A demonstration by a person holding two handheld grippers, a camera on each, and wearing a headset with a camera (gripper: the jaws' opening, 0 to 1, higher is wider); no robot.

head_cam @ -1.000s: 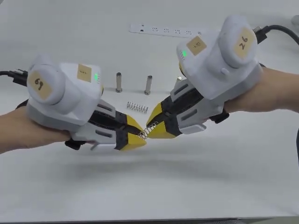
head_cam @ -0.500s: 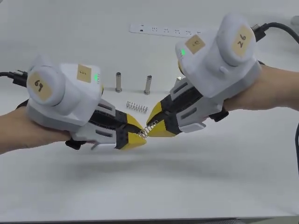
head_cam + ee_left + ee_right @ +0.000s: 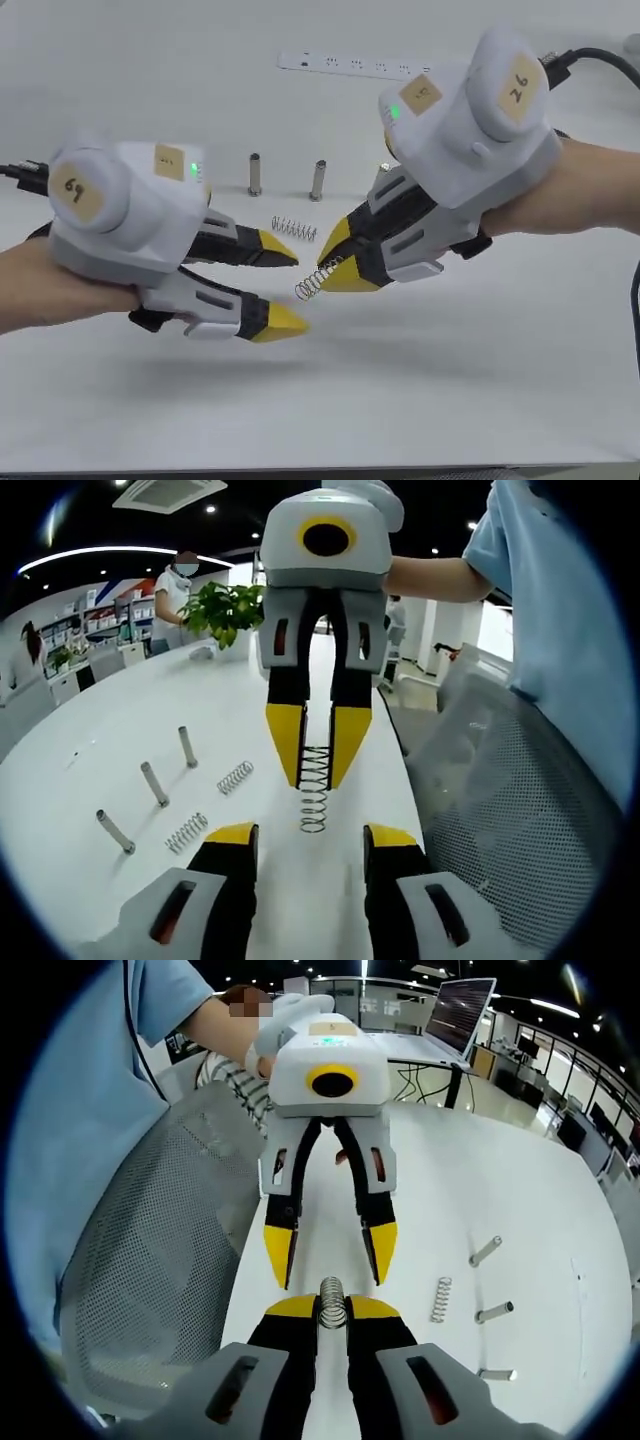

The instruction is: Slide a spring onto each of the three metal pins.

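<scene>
Head view, from the left: the white-bodied left gripper [image 3: 285, 288], at nine o'clock of the work, has just let go. Half a second ago its yellow-tipped black fingers [image 3: 275, 320] were shut on one end of the small coiled steel spring [image 3: 314, 282]. Now they stand spread wide, one above the other, with nothing between them.

The spring's free end hangs clear of them, slanting down toward seven o'clock. Its other end is pinched between the pressed-together fingers of the white right gripper [image 3: 335, 268], at three o'clock. The right gripper view shows the coil clamped near one end, with most of its length sticking out.

The hand-over looks finished, so the right gripper alone carries the spring, and the exposed length should be enough to thread over a pin.

The three short grey metal pins [image 3: 154, 783] stand upright on the white table [image 3: 450, 380], at about twelve o'clock from the held spring. All look bare. Two more loose springs [image 3: 186, 832] lie just beside them. By that, no pin is fitted yet.
</scene>
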